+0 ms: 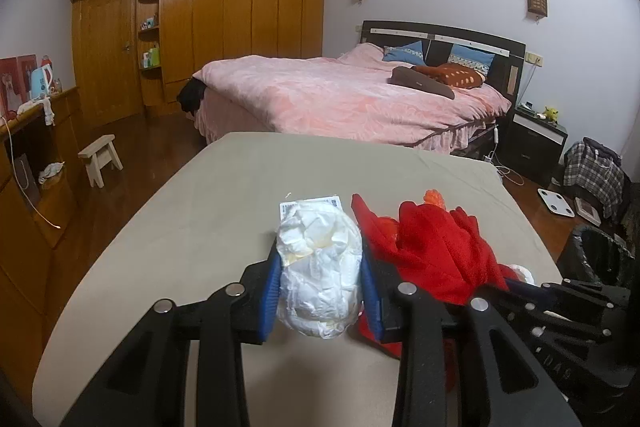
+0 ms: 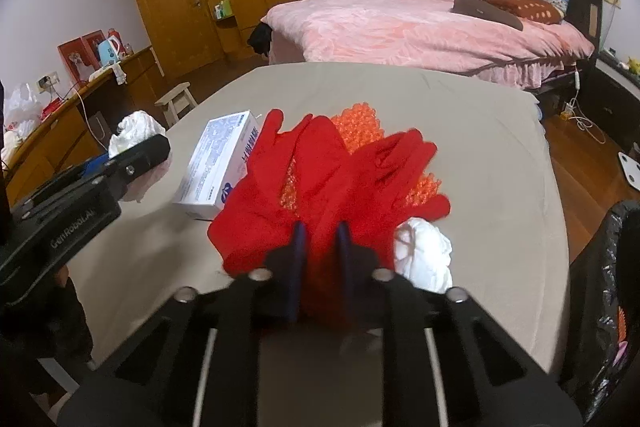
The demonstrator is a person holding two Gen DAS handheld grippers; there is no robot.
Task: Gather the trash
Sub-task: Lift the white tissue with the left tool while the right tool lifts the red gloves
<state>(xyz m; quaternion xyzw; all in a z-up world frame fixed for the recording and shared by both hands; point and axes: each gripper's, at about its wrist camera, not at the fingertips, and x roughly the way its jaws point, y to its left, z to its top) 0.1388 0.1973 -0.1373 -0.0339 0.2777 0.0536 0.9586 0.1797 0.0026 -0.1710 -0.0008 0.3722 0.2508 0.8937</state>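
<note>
My left gripper [image 1: 320, 259] is shut on a crumpled white paper wad [image 1: 316, 291], held just above the beige-covered table [image 1: 192, 211]. Behind the wad lies a white printed box [image 1: 310, 205]. To its right is a heap of red gloves [image 1: 436, 247]. In the right wrist view my right gripper [image 2: 320, 231] is shut on the near edge of the red gloves [image 2: 320, 167], which lie on orange bubble wrap [image 2: 358, 123]. A second white wad [image 2: 426, 257] rests just right of the gripper. The white box [image 2: 218, 163] lies left of the gloves.
A bin lined with a black bag [image 2: 612, 267] stands off the table's right edge. A bed with a pink cover [image 1: 340, 95] is beyond the table, a wooden stool [image 1: 100, 155] and a sideboard [image 1: 36, 155] to the left.
</note>
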